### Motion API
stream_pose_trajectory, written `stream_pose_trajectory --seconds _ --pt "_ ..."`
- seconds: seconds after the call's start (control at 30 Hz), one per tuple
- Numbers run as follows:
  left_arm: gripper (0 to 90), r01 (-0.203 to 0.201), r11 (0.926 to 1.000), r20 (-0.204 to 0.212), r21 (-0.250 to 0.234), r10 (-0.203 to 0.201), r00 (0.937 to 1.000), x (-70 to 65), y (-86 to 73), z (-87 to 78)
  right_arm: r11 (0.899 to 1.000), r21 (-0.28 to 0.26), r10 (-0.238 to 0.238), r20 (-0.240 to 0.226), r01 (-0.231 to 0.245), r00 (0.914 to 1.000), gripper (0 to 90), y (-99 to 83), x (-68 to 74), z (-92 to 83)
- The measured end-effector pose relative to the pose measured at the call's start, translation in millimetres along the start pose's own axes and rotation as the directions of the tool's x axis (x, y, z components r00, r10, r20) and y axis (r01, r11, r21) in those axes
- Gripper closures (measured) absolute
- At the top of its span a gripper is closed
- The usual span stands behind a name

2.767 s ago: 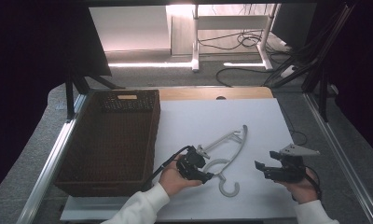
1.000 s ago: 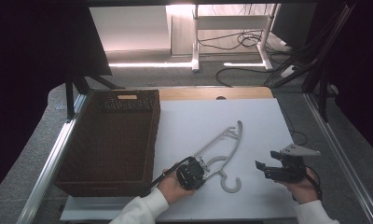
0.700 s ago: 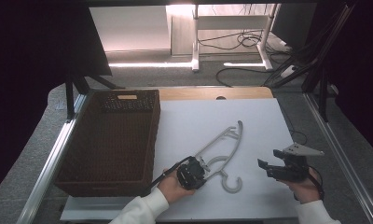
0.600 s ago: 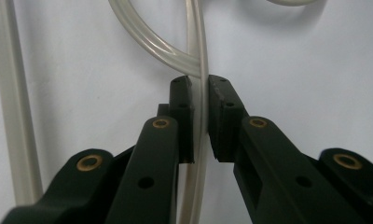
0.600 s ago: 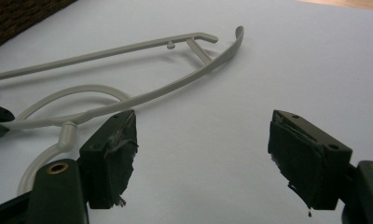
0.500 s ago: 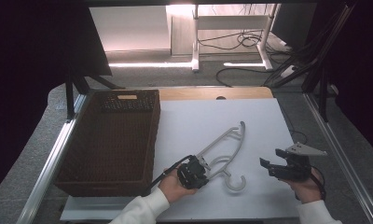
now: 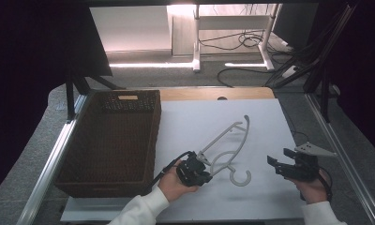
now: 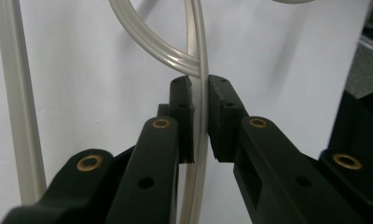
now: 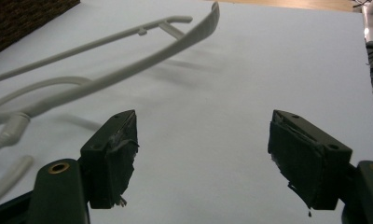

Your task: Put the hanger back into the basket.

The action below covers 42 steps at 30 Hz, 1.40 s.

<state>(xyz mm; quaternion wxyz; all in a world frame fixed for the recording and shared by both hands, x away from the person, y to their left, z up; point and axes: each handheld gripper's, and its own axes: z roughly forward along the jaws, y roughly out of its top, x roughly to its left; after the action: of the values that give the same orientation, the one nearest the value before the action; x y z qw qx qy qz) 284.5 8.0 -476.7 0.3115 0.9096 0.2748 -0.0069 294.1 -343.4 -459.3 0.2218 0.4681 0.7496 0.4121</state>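
1. Writing is scarce: the pale tag on the far inner wall of the wicker basket (image 7: pixel 111 140) is too small to read, and no brand or label can be made out on the hanger or on either gripper.
2. Landmark for all places below is that dark brown basket, which sits at the left edge of the white sheet (image 7: pixel 265 122) covering the table.
3. The white plastic hanger (image 7: pixel 228 145) lies to the right of the basket, well apart from its wall, with its hook curled toward the person and one shoulder tip pointing away toward the table's far edge.
4. The left gripper (image 7: pixel 200 172) sits just to the right of the basket's near right corner, held in a hand with a white sleeve.
5. In the left gripper view, the left gripper's (image 8: pixel 201 116) pads are pressed together on a thin bar of the hanger (image 8: pixel 196 51), which runs straight up between them; a curved strand joins that bar just above the pads.
6. The hanger's end by the left gripper looks raised off the sheet, with a shadow beneath it in the right gripper view.
7. The right gripper (image 7: pixel 280 164) is far to the right of the basket, beyond the hook, held low over the sheet.
8. In the right gripper view, the right gripper's (image 9: pixel 203 154) jaws stand wide apart, with bare sheet between them and worn, frayed pads; they touch nothing, and the hanger (image 9: pixel 128 70) lies ahead and to their left.
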Motion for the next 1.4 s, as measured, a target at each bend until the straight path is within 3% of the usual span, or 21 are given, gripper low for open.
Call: stream_pose_trajectory --seconds 0.37,0.63,0.83,1.17,1.4 --pt "81.4 0.009 0.9955 0.060 -0.094 -0.004 0.9982 -3.5 10.7 -32.3 1.000 0.005 0.004 0.005 -0.004 1.0000 24.8 -0.8 -1.0 0.6" --pt "81.4 0.033 0.9873 0.117 -0.155 -0.015 0.9930 -0.9 18.5 -56.8 1.000 0.005 0.003 0.008 -0.003 1.0000 24.8 -1.3 -2.3 0.7" --pt "81.4 0.041 0.9786 0.125 -0.202 -0.016 0.9921 1.4 26.0 -79.2 1.000 0.006 0.005 0.009 -0.005 0.9999 24.8 -1.5 -2.7 0.6" --pt "81.4 0.023 0.9653 0.064 -0.260 -0.007 0.9979 7.8 31.6 -122.6 1.000 0.009 0.010 0.011 -0.010 0.9999 24.8 -1.9 -3.7 0.3" --pt "81.4 0.032 0.9626 0.008 -0.269 -0.031 0.9995 22.8 18.6 -147.2 1.000 0.009 0.009 0.012 -0.009 0.9999 24.7 -2.4 -3.6 1.2"
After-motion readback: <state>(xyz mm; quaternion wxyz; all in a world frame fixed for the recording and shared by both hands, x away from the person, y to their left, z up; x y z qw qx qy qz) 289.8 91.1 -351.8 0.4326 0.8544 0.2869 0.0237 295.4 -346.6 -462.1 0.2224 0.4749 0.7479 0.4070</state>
